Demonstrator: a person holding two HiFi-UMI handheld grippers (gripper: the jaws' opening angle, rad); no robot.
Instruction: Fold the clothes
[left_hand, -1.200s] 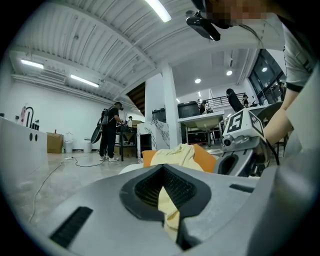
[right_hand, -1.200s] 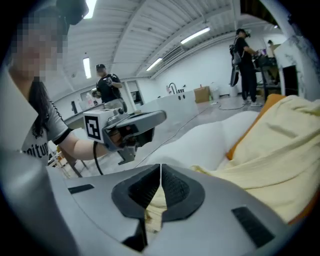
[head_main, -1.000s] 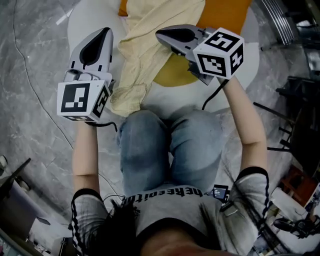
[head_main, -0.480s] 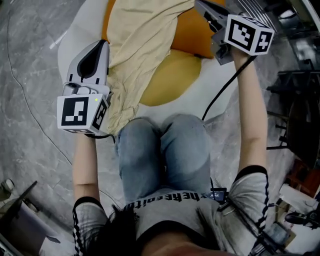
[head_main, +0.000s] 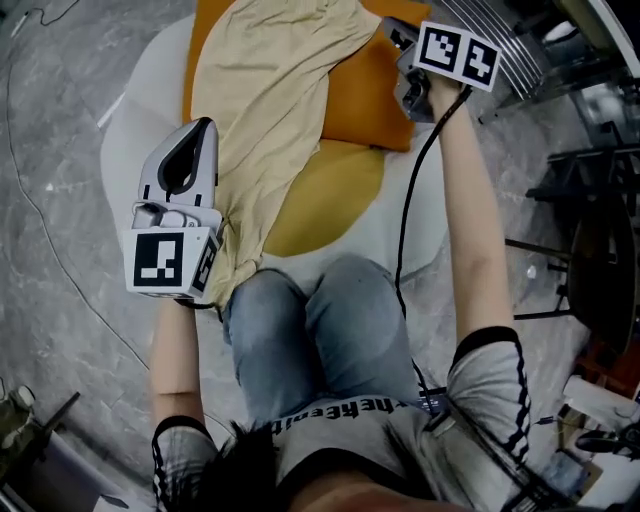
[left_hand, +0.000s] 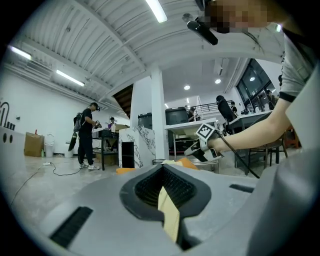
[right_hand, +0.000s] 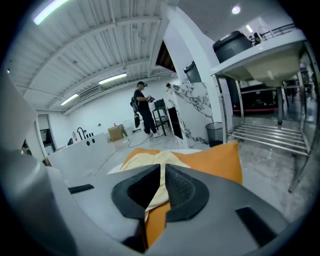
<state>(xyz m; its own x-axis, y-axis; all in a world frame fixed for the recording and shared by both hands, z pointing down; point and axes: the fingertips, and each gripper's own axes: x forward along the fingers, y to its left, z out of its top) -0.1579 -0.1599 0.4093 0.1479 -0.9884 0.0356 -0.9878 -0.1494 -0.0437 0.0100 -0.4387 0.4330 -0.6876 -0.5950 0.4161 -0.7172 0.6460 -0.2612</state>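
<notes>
A pale yellow garment (head_main: 270, 110) lies stretched over an orange cushion (head_main: 365, 100), running from the far right to the near left. My left gripper (head_main: 200, 128) is at the garment's near left edge, and in the left gripper view its jaws are shut on a strip of the yellow cloth (left_hand: 170, 215). My right gripper (head_main: 392, 38) reaches far out to the upper right at the garment's far corner. In the right gripper view a fold of the cloth (right_hand: 156, 192) is pinched between its shut jaws. The right gripper (left_hand: 204, 145) also shows in the left gripper view, beyond the cloth.
The cushion rests on a white round seat (head_main: 420, 190) with a yellow round pad (head_main: 330, 195). The person's knees in jeans (head_main: 320, 330) are just below it. A metal rack (head_main: 520, 40) stands at the upper right. Grey marble floor (head_main: 60, 150) lies to the left.
The right gripper has swung far up and to the right, pulling the garment out long and flatter over the orange cushion. The left gripper shifted a little, keeping hold of its edge.
</notes>
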